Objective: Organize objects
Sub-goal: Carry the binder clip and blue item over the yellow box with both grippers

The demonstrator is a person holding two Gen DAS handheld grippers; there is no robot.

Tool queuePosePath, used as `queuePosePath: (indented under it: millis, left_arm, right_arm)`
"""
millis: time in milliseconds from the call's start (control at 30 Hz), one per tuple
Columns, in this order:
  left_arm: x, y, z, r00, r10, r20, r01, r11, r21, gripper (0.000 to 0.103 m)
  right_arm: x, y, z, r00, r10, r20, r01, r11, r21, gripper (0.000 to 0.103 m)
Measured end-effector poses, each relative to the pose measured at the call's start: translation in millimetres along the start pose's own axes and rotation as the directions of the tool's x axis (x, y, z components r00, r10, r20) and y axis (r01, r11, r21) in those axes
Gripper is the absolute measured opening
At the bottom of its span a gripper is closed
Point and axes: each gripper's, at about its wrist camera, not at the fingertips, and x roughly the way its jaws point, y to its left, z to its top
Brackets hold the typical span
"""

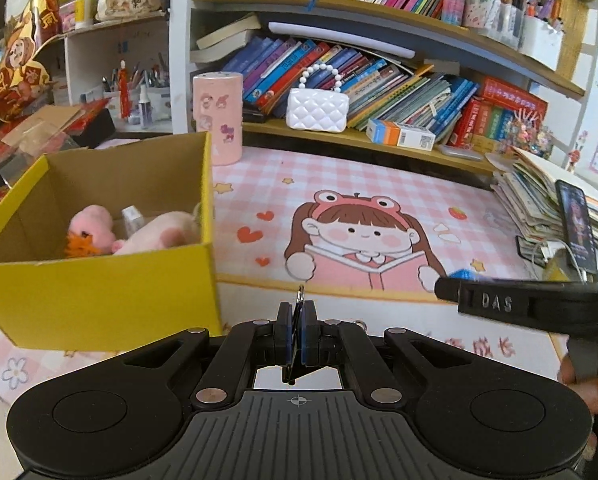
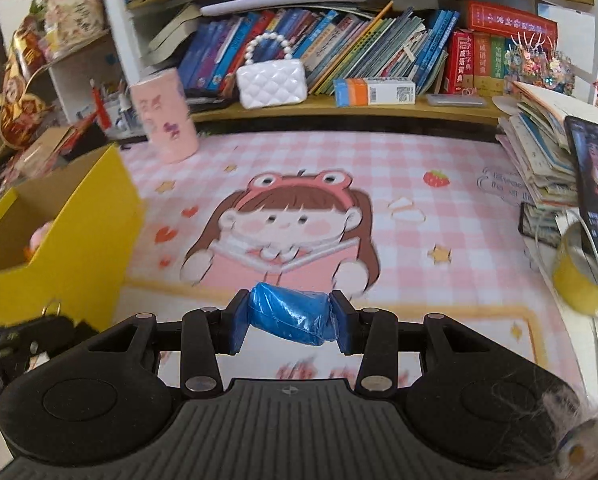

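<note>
My right gripper (image 2: 293, 316) clamps a crinkled, shiny blue plastic-wrapped packet (image 2: 293, 318) — squat, pillow-shaped. My left gripper (image 1: 297, 332) is pinched on a thin metal ring (image 1: 300, 294).

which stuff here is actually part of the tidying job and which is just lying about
In the job:
- yellow box, soft toys already inside
- blue wrapped bundle, held in the right claw
- thin item with a metal ring, pinched in the left claw

Just lying about:
- white quilted purse
- pink canister
- shelf books
- phone
- paper stack
</note>
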Motion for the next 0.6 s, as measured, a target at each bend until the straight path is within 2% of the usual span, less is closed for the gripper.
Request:
queuePosePath:
  millis: [200, 600]
  left_arm:
    - [-27, 36, -16, 1.0, 0.0, 0.003, 0.0, 1.0, -0.017, 0.003]
    - [-81, 108, -50, 0.999, 0.052, 0.016, -0.051, 0.997, -0.05, 0.003]
  right_arm:
    - [-15, 39, -32, 0.998, 0.01, -0.065, -0.009, 1.0, 0.026, 0.039]
    - [-43, 131, -72, 0.994, 0.078, -0.083, -0.082, 0.995, -0.05, 0.039]
